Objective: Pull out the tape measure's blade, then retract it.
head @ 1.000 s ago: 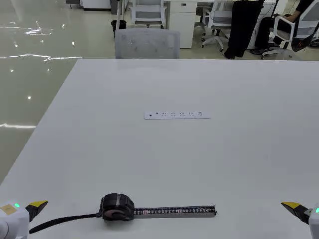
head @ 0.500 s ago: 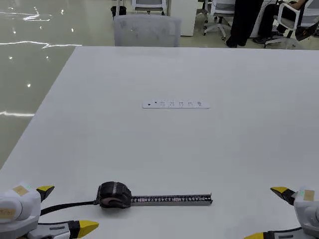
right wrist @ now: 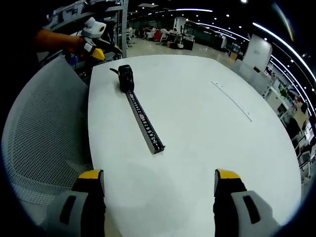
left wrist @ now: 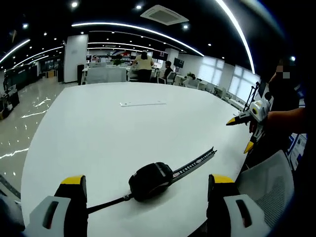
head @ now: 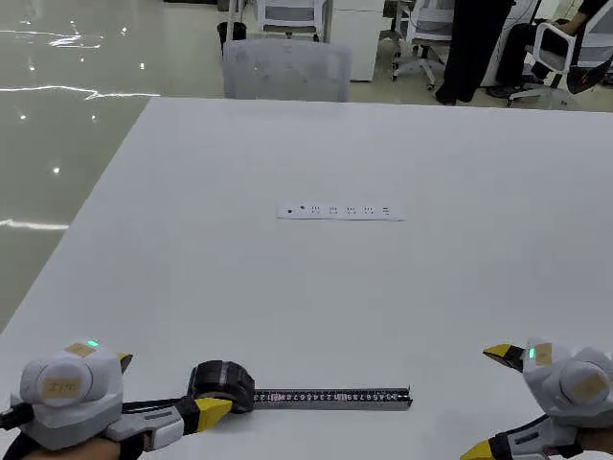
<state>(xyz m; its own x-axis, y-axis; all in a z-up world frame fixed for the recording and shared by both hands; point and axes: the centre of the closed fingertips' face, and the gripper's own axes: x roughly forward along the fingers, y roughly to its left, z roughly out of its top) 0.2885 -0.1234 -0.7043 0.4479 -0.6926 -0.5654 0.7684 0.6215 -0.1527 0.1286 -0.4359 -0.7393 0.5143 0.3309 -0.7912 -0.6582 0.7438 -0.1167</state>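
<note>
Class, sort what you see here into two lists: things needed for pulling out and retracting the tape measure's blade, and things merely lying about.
Needed: black round-cased tape measure, its marked metal blade pulled out; yellow-tipped left gripper, open; yellow-tipped right gripper, open.

Lying about: flat white power strip mid-table; grey mesh chair beyond the white table.

Matt white table, glossy floor

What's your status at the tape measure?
Tongs open on both: left gripper at tape measure case, right gripper short of blade tip. Blade out, flat on table. Power strip well clear.
</note>
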